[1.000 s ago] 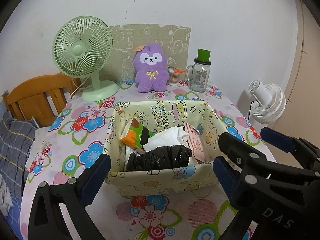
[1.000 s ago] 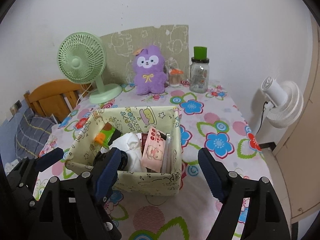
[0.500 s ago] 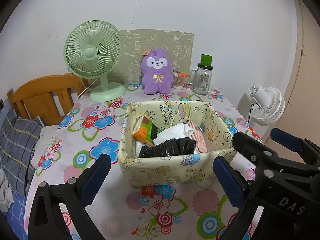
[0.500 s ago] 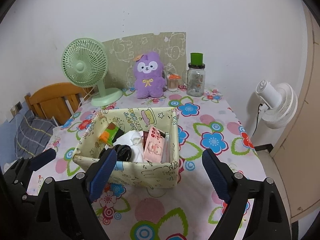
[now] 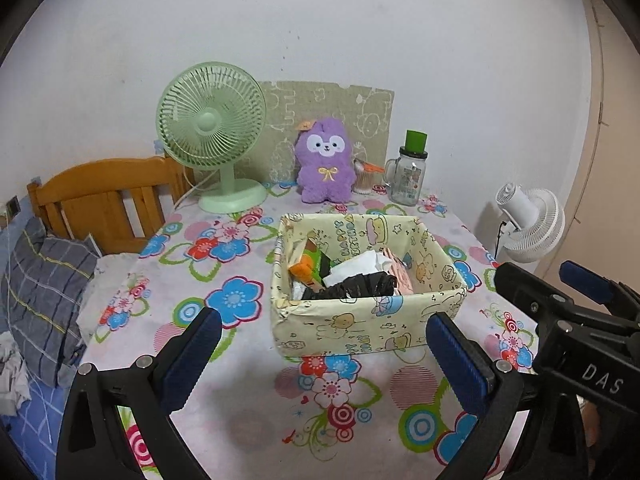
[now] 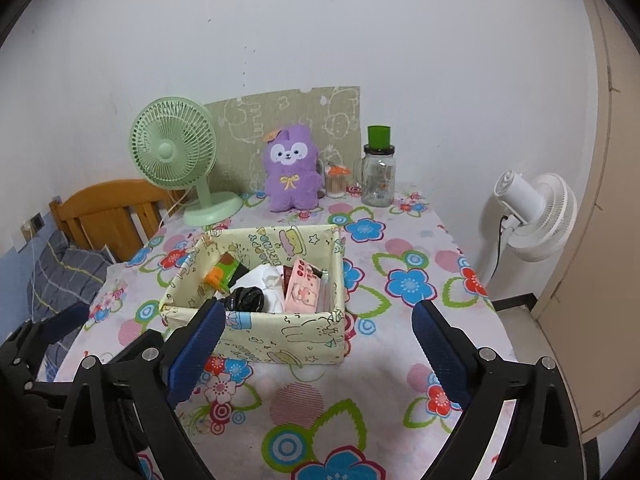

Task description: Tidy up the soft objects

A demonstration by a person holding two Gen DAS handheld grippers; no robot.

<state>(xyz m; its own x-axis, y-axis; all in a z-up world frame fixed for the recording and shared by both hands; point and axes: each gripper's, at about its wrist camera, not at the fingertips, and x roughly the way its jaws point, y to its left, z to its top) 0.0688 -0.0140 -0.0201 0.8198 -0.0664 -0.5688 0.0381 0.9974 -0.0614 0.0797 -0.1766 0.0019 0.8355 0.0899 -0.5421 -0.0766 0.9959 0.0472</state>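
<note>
Nearest, both grippers hang over the flowered bench (image 5: 240, 408) with nothing held: the left gripper (image 5: 320, 356) has its fingers spread wide, and the right gripper (image 6: 320, 348) has just been opening its fingers wider, nothing between them. Beyond them sits the paper-covered box (image 6: 280, 336), packed with a black bag (image 6: 246, 298), white cloth and packets. The packing looks done; next would be fetching the purple plush toy (image 5: 326, 166) propped at the back, if it belongs inside.
</note>
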